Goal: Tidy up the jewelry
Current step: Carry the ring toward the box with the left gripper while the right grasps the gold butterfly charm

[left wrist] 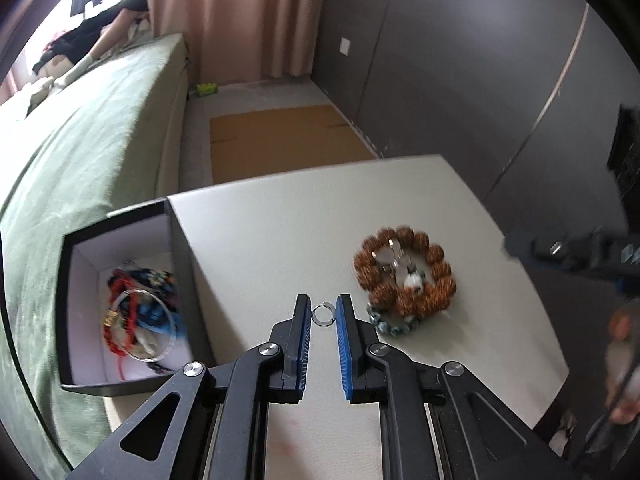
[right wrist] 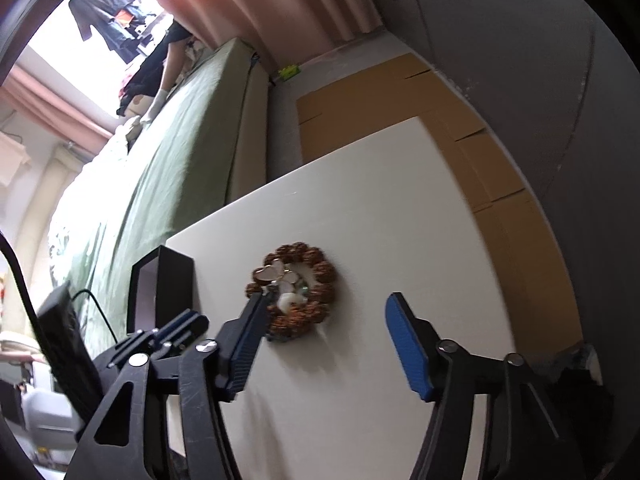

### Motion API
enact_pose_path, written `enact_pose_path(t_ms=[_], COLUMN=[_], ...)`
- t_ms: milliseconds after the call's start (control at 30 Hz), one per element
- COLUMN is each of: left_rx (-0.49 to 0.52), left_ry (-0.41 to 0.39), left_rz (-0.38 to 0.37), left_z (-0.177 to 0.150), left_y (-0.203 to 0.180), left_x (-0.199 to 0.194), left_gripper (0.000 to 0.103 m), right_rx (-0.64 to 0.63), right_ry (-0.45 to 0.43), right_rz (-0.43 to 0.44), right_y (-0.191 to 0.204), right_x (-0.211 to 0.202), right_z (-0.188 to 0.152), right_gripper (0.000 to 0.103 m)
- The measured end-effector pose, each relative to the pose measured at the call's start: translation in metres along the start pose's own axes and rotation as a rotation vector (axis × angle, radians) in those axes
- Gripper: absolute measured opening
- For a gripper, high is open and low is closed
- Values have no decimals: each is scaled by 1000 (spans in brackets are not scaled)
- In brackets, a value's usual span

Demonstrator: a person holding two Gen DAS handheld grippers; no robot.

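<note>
Jewelry: a small silver ring is pinched between the blue pads of the left claw, above the white surface. Right claw stands spread, empty. Beyond, a brown bead bracelet lies on the surface; further bracelets fill the black box at its left edge.
</note>
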State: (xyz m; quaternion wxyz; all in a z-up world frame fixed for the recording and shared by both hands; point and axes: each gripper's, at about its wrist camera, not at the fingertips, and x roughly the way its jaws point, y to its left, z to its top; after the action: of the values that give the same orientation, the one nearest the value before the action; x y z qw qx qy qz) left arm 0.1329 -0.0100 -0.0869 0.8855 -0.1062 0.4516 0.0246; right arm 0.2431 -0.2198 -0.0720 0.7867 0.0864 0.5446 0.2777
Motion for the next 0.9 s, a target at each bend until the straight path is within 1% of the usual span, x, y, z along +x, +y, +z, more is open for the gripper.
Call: enact_pose_path(t_ms=[67, 133, 233, 333, 500, 633, 733, 800, 900], left_rx=[-20, -39, -63, -88, -128, -163, -190, -200, -206], left_ry=[-11, -19, -34, -48, -69, -84, -88, -90, -93], left_rz=[-7, -12, -19, -27, -32, -36, -36, -38, -36], left_z=[3, 4, 6, 6, 9, 11, 12, 12, 12], left_y=[7, 14, 24, 33, 49, 62, 73, 77, 80], left_x=[-5, -10, -18, -26, -36, -42, -45, -46, -46], left_gripper=[13, 13, 13, 13, 13, 13, 13, 13, 13], right_rx=[-5, -15, -32, -49, -81, -124, -138, -162, -176], right_ry=[16, 31, 42, 46, 42, 64, 88, 94, 110], right_rz=[9, 9, 8, 13, -30, -83, -100, -135, -138], right_y=[8, 15, 27, 38, 51, 61, 62, 67, 72], right_x=[9, 16, 26, 35, 52, 69, 77, 82, 90], right_z=[0, 0, -1, 0, 4, 8, 9, 9, 12], right_gripper=[51, 48, 46, 39, 38, 38, 38, 38, 38])
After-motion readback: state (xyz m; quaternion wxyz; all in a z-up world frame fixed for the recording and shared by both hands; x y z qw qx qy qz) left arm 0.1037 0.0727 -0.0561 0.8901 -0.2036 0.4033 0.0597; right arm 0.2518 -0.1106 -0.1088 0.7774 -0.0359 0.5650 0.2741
